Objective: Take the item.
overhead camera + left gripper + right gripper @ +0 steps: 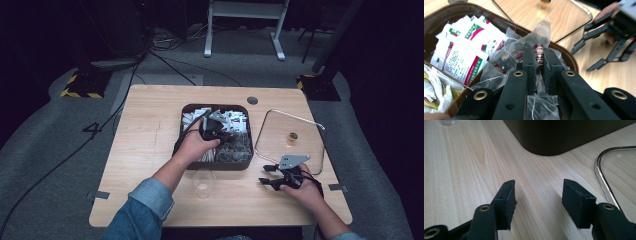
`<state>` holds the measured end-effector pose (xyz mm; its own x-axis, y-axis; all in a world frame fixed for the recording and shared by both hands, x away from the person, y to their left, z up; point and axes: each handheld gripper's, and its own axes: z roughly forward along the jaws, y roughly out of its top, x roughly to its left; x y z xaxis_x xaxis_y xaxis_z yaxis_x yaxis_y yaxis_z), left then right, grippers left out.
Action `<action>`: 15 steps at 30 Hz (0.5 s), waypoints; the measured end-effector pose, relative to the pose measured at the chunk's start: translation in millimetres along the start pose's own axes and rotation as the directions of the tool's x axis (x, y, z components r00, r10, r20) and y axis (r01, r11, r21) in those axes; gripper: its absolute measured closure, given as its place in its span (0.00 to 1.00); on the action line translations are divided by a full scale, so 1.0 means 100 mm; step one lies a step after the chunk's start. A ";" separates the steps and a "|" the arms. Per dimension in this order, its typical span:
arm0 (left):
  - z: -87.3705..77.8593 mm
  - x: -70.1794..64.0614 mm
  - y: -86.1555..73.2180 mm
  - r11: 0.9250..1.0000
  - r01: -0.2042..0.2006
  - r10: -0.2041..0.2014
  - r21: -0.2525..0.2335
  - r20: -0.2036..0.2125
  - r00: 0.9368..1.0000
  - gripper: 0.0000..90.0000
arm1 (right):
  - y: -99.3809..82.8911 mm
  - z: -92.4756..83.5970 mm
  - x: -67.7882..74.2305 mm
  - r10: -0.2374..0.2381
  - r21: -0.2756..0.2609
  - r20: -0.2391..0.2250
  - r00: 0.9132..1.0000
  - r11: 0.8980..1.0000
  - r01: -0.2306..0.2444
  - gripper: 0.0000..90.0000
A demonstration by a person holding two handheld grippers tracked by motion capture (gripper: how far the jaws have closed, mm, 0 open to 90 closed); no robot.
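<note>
A brown compartment box (215, 166) sits mid-table, holding white sachets (461, 55) and clear mesh tea bags. My left gripper (220, 125) is over the box's right part, shut on one mesh tea bag (537, 35). Its jaws (539, 53) pinch the bag at its dark red label, and the bag hangs a little above the others. My right gripper (263, 174) rests low over the table's front right, open, with bare wood between its jaws (539, 195). It also appears in the left gripper view (584, 59), beyond the box rim (570, 60).
A small clear glass cup (203, 182) stands in front of the box. A glass lid (280, 125) with a metal rim (599, 170) and a gold knob (292, 136) lies to the right of the box. The box's dark wall (564, 135) stands just ahead of the right gripper.
</note>
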<state>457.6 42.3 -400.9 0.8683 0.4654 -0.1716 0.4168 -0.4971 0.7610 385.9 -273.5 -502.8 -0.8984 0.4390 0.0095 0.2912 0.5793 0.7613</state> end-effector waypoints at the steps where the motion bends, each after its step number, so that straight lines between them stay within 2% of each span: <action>1: -0.03 0.00 0.00 1.000 0.001 -0.001 -0.010 0.006 1.000 0.91 | 0.00 0.00 0.00 0.000 0.000 0.000 1.000 1.000 0.000 0.50; 8: -0.25 0.00 -0.02 0.997 0.012 -0.009 -0.075 0.028 1.000 0.91 | 0.00 0.00 0.00 0.001 0.000 0.000 1.000 1.000 -0.001 0.50; 11: -0.32 -0.01 -0.04 0.996 0.006 -0.003 -0.093 0.028 1.000 0.91 | 0.00 0.00 0.00 0.001 0.000 0.001 1.000 1.000 -0.001 0.50; 15: -0.42 -0.02 -0.05 0.993 0.001 0.005 -0.121 0.050 0.999 0.91 | 0.00 0.01 0.00 0.003 -0.001 0.002 1.000 1.000 -0.003 0.50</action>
<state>442.2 74.5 -377.7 0.8827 0.4256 -0.1992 0.3825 -0.4046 0.8307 386.3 -272.9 -502.8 -0.8968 0.4423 0.0103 0.2936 0.5776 0.7617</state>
